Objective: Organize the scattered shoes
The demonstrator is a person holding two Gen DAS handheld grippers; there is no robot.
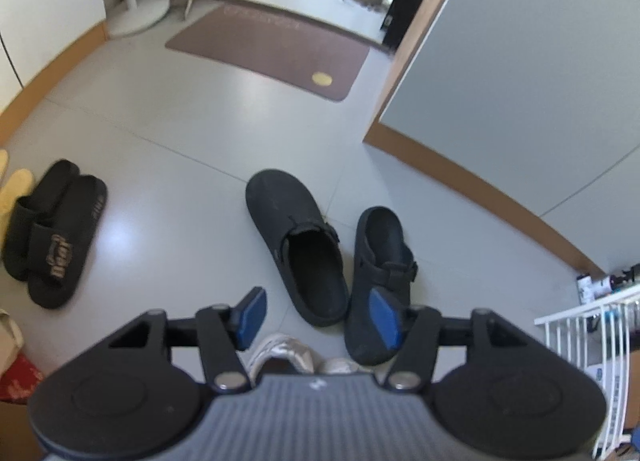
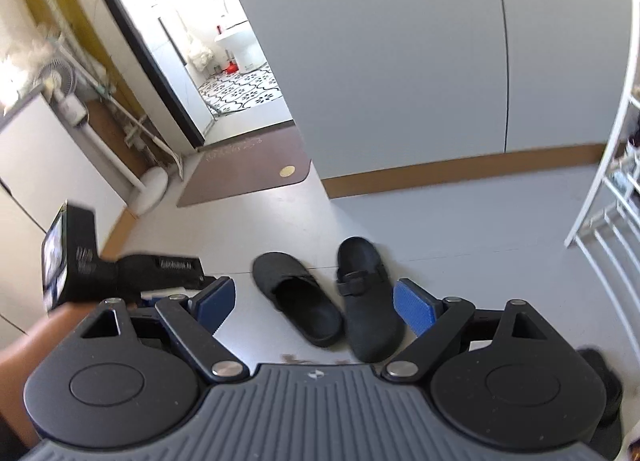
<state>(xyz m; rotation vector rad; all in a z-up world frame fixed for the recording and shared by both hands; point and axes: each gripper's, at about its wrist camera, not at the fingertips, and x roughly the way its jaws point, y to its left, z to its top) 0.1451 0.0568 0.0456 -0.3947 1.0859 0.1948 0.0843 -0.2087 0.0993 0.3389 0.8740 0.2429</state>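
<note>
Two black clogs lie side by side on the grey floor, pointing opposite ways. One clog (image 1: 296,241) has its toe away from me; the other clog (image 1: 380,281) has its toe towards me. My left gripper (image 1: 318,317) hangs above them, open, with nothing between its blue pads. The right wrist view shows the same two clogs, one (image 2: 298,297) on the left and one (image 2: 366,293) on the right. My right gripper (image 2: 314,301) is open wide above them and holds nothing. The left gripper's body (image 2: 120,269) shows at the left of that view.
A pair of black slides (image 1: 52,229) lies at the left, with pale yellow slippers (image 1: 16,185) beside them. A brown doormat (image 1: 272,49) lies before a doorway. A grey wall with a brown skirting (image 1: 480,181) runs on the right. A white wire rack (image 1: 592,349) stands at the lower right.
</note>
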